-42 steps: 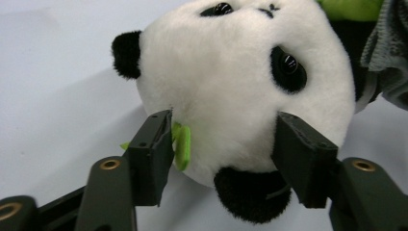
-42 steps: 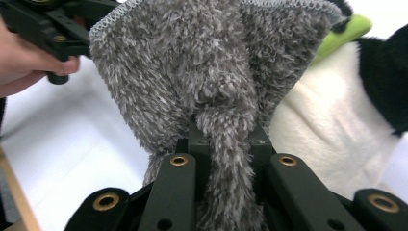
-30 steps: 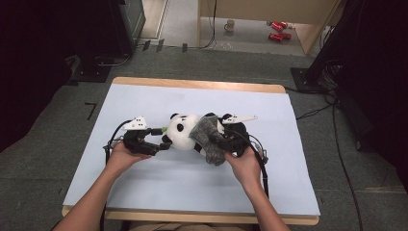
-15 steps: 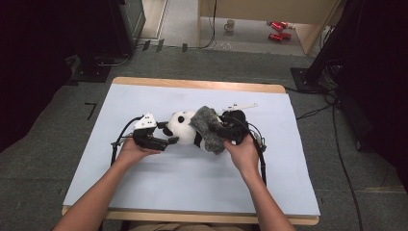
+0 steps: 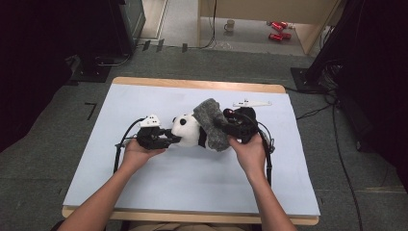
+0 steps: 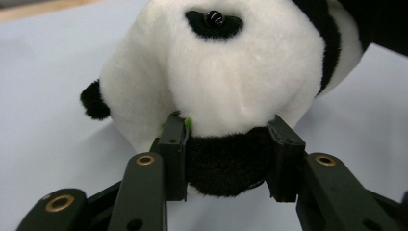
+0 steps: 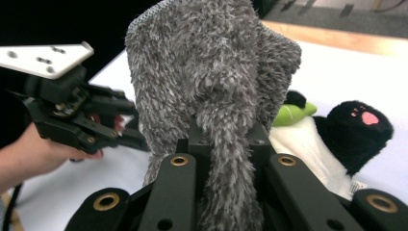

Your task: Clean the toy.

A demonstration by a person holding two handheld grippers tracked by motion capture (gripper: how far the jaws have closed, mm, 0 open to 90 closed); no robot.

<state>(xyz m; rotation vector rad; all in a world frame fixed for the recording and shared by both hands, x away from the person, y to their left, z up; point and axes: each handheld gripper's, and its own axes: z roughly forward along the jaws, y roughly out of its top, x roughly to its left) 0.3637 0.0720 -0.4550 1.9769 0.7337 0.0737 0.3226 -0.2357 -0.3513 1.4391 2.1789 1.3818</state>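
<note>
At frame centre I see left gripper just closed onto panda plush black ear | right gripper clamped on grey fuzzy cloth | blue mat.

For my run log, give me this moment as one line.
left gripper: just closed on toy panda's black ear | right gripper: shut on grey furry cloth, lifted | table: panda lying

Pale blue table under a plush panda
</note>
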